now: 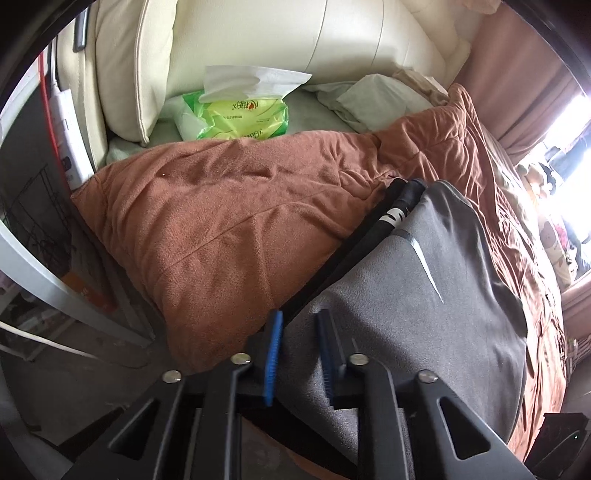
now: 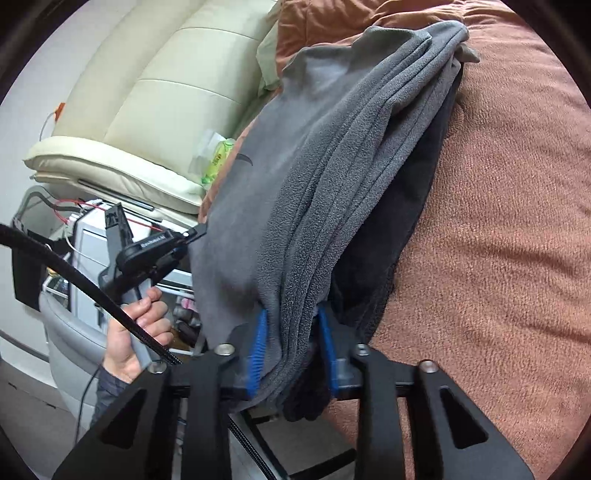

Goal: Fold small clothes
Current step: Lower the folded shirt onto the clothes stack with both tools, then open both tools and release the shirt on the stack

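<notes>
A grey fleece garment (image 1: 406, 295) with a black edge and a small white mark lies on a brown blanket (image 1: 221, 221). My left gripper (image 1: 299, 354) has its blue pads (image 1: 273, 354) close together at the garment's near corner, with grey cloth between them. In the right wrist view the same garment (image 2: 332, 166) hangs in bunched folds with a black layer (image 2: 399, 240) under it. My right gripper (image 2: 293, 350) is shut on a thick bundle of those folds. The left gripper (image 2: 188, 236), held by a hand (image 2: 136, 332), pinches the garment's left edge.
A green tissue pack (image 1: 236, 114) and pale green bedding (image 1: 369, 99) lie past the blanket, against cream cushions (image 1: 258, 33). A white power strip (image 1: 68, 129) with a red cable hangs at the left. The bed drops to the floor at the lower left. A bright window (image 1: 569, 140) is at the right.
</notes>
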{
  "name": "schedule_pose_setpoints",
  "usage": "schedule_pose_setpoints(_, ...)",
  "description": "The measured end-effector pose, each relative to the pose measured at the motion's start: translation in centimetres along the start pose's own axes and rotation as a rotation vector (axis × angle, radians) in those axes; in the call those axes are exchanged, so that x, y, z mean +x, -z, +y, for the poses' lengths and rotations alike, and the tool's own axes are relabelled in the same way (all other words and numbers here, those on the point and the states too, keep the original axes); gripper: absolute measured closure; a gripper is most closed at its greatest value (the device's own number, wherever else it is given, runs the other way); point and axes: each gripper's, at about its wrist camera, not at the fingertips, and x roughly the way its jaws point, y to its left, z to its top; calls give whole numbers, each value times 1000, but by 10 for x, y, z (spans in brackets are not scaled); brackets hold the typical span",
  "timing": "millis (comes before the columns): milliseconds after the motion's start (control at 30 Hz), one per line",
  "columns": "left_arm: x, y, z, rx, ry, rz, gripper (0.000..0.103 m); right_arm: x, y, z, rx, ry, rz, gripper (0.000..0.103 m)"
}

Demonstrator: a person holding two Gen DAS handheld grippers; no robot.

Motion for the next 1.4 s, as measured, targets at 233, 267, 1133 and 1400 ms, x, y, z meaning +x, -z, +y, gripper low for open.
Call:
schedule_pose_setpoints(233,-9,1,-9,38,-1,6,95,-22,5,4,4,-8,-27,90)
schedule_pose_setpoints(267,-11,1,-10,44,0,6,95,-26,5,2,6,-8,-26,90)
schedule_pose_setpoints(1133,-48,48,-5,132,-192,33,68,-117,45,49,-158,193,-80,53)
schedule_pose_setpoints(1400,-100,70,-52,200,-128,-38,64,-184,79,94,-352,357,-176,22)
